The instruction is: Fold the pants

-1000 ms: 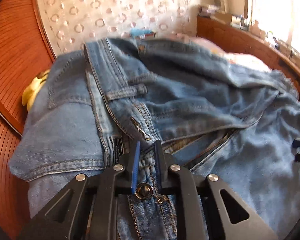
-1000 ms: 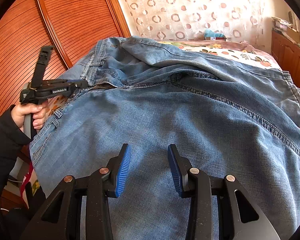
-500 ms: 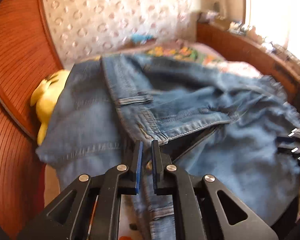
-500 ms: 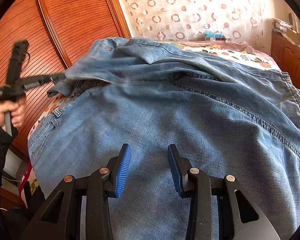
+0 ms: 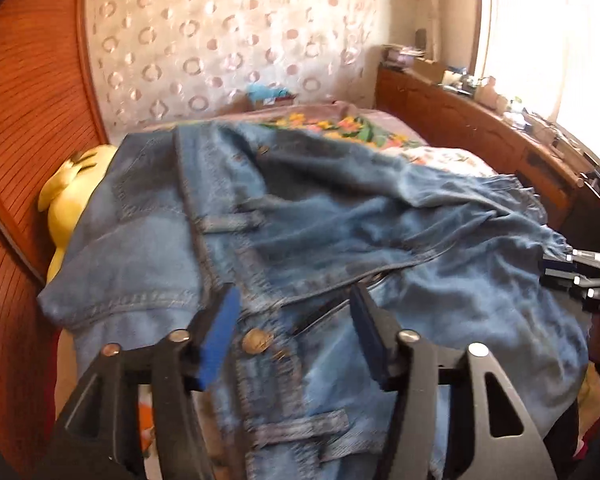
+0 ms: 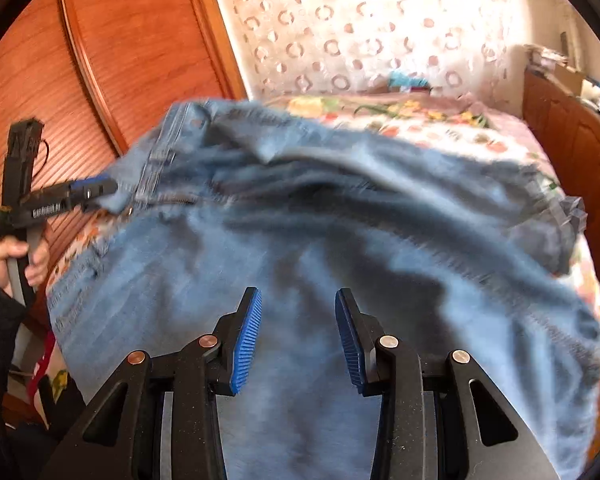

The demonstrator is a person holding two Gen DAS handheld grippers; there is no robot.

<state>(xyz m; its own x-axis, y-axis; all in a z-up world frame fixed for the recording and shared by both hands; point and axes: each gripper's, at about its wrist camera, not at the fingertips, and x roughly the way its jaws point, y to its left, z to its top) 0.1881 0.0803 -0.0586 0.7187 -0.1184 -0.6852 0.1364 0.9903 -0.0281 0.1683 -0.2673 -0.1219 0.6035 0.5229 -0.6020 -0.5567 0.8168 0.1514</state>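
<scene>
The left claw [image 5: 294, 328] has just been opened wide; the waistband with its button [image 5: 256, 340] lies between the jaws, unpressed. The right claw [image 6: 298, 336] is held part open over the leg cloth, gripping nothing. The jeans [image 6: 320, 248] are spread across the bed [image 6: 440, 120]. A release after laying the waist is judged; a fresh grip for the next fold is called for. Open bed remains beyond; the wooden panel [image 6: 120, 60] stands close on the left.

Yellow plush toy [image 5: 66, 196] against wooden headboard [image 5: 24, 120]; floral bedspread [image 6: 440, 120].

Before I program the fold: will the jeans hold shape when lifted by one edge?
Probably not. The jeans lie in soft ridges and drape over the bed edge, so they will likely sag. The thick waistband looks stiffer and heavier, a likely firmer hold.
</scene>
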